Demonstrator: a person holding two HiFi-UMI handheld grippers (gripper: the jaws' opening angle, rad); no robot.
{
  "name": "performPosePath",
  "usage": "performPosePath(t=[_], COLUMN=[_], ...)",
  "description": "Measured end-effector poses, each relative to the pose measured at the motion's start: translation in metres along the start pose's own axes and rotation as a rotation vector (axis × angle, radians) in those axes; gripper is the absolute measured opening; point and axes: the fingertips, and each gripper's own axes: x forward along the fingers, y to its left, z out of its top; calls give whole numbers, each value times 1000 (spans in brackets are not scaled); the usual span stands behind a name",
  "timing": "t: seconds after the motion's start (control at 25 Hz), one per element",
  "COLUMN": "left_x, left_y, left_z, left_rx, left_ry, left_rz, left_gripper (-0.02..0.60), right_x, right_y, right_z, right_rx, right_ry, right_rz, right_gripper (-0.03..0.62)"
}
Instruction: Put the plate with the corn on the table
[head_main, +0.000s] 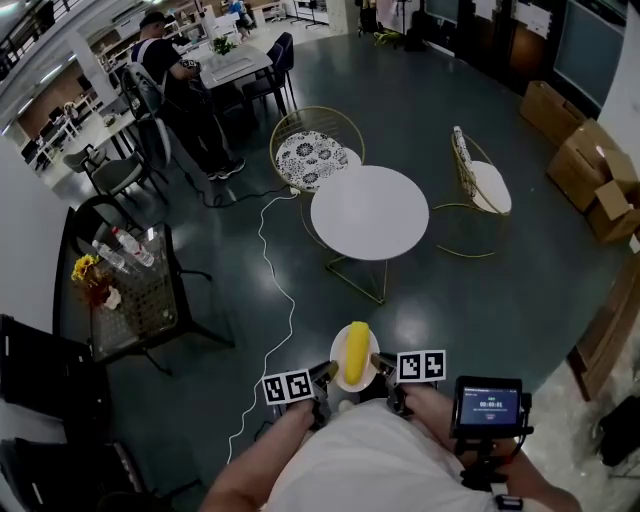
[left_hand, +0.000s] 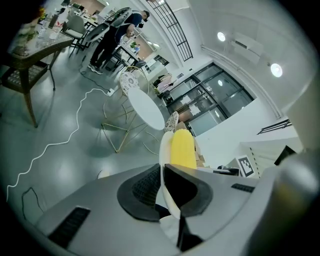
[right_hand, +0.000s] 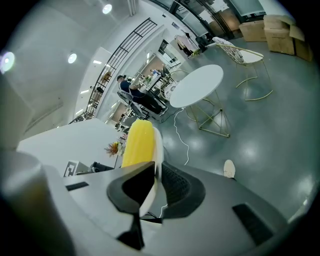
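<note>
A small white plate carries a yellow corn cob and hangs in the air close to the person's body, above the dark floor. My left gripper is shut on the plate's left rim. My right gripper is shut on its right rim. The corn lies along the plate between both grippers; in the right gripper view the corn shows beside the rim. The round white table stands ahead on gold wire legs, some way beyond the plate.
Two gold wire chairs, a patterned-seat chair and a white-cushion chair, flank the table. A white cable runs across the floor. A dark side table with bottles stands left. A person stands far back. Cardboard boxes sit at right.
</note>
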Motion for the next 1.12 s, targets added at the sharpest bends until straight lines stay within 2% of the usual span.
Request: performPosePath(t=[0.8,0.96,1.12], left_x=[-15,-13,-15], left_y=[2,6,2], left_z=[-1,13,8], left_rx=[-1,13,13], left_ry=[-51,-80,-68], left_rz=[15,20,25], left_gripper=[32,32,32], right_x=[2,13,8], right_y=[9,9,12], right_z=[-8,5,0], right_rx=[-18,-45,-31], right_ry=[17,14,24], right_rz=[11,23,20], right_gripper=[51,51,51])
